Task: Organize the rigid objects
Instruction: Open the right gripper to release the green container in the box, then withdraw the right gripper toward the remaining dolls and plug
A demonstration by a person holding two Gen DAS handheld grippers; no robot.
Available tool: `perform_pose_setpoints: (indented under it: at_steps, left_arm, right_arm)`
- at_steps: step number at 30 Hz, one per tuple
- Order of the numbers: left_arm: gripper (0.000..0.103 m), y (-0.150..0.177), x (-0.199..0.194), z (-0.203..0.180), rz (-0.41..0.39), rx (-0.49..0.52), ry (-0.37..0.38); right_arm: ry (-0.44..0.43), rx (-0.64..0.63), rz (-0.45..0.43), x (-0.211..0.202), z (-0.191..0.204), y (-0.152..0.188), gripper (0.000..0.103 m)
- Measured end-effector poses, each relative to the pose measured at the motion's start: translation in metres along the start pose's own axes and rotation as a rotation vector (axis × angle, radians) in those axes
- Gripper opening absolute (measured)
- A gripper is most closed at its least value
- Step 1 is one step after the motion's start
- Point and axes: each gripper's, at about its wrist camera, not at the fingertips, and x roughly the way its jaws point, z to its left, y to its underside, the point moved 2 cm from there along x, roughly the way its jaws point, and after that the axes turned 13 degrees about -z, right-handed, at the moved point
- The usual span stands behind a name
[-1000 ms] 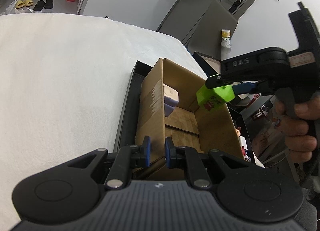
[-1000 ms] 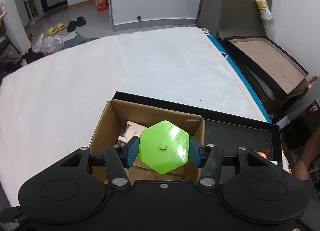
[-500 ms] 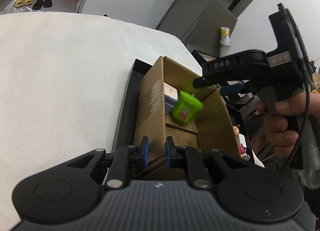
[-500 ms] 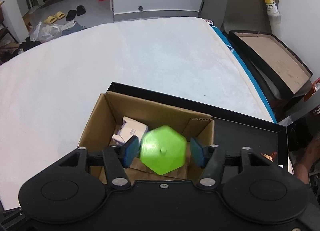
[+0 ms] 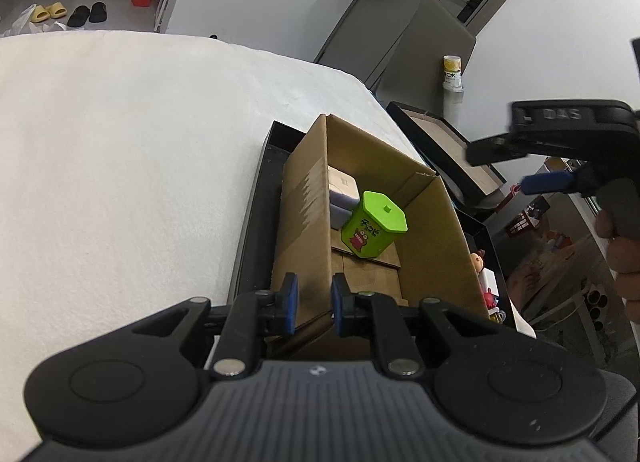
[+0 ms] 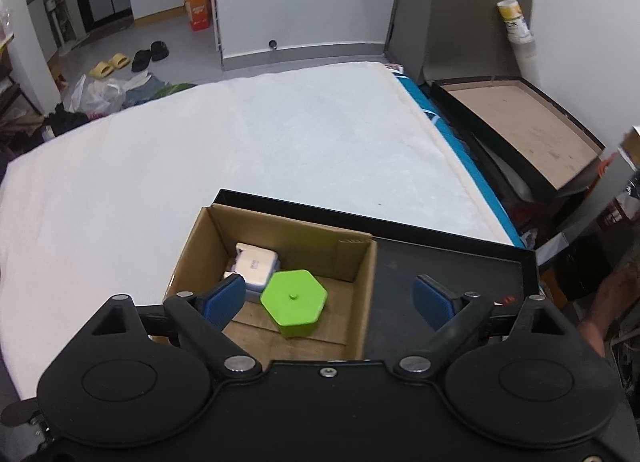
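A green hexagonal box (image 5: 373, 228) (image 6: 295, 301) stands inside the open cardboard box (image 5: 436, 238) (image 6: 362, 262), next to a white and lilac item (image 5: 342, 192) (image 6: 255, 265). The cardboard box sits in a black tray (image 5: 254, 214) (image 6: 452, 282). My left gripper (image 5: 313, 304) is shut on the cardboard box's near wall. My right gripper (image 6: 330, 300) is wide open and empty above the box; it also shows at the right in the left wrist view (image 5: 548, 182).
The tray rests on a white padded surface (image 5: 120, 166) (image 6: 240, 150). Small toy figures (image 5: 482, 278) lie in the tray's right part. A second black box with a brown base (image 6: 516, 130) and a yellow-capped bottle (image 5: 452, 70) stand beyond the right edge.
My right gripper opened and let go of the green hexagonal box, which dropped into the cardboard box. The right gripper then rose and drew back right. The left gripper stayed put.
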Motion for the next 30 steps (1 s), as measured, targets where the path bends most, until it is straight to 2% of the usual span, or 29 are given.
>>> perform_pose_setpoints:
  at_steps: [9,18,30]
  left_arm:
    - [0.015,-0.001,-0.002,-0.002,-0.007,0.024,-0.012]
    - [0.015,0.0,-0.003,-0.001,-0.01,0.014,-0.013]
    - [0.015,0.0,-0.002,-0.004,-0.014,0.019,-0.021]
  right_arm:
    - [0.049,0.045,-0.023,-0.019,-0.039,0.001,0.093]
    - [0.052,0.072,-0.036,-0.038,-0.069,0.001,0.095]
    - [0.051,0.099,-0.02,-0.049,-0.107,0.021,0.096]
